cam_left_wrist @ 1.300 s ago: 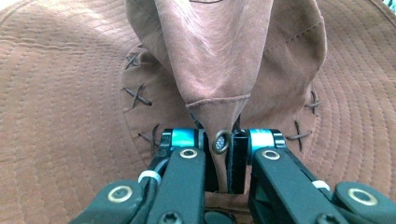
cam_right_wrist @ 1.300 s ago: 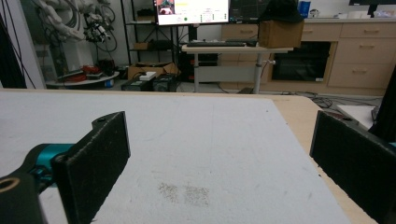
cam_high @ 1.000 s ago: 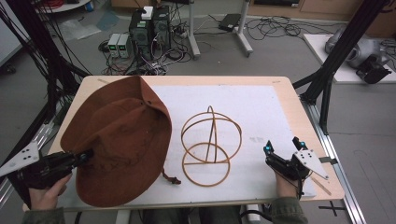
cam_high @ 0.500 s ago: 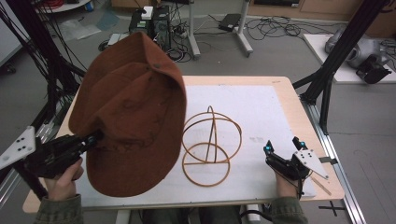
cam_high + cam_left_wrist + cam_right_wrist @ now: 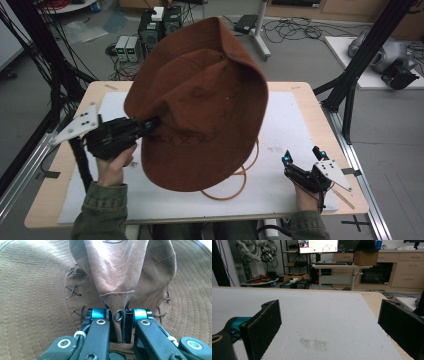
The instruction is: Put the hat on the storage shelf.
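A brown wide-brimmed hat (image 5: 200, 100) hangs in the air over the table's middle, held by its brim. My left gripper (image 5: 152, 122) is shut on that brim at the hat's left side. In the left gripper view a fold of the hat (image 5: 117, 277) with a metal eyelet (image 5: 118, 315) is pinched between the jaws. A wooden wire hat stand (image 5: 235, 182) sits on the white mat, mostly hidden under the hat. My right gripper (image 5: 302, 156) rests open near the table's front right corner, its pads (image 5: 264, 325) wide apart with nothing between them.
A white mat (image 5: 295, 130) covers the wooden table (image 5: 320, 110). Black frame posts (image 5: 357, 65) stand at the right and left. Cables and electronics boxes (image 5: 130, 47) lie on the floor beyond the far edge.
The left gripper has lifted the hat off the table and carried it up and rightward over the wire stand, which is now mostly covered. The right gripper has stayed still.
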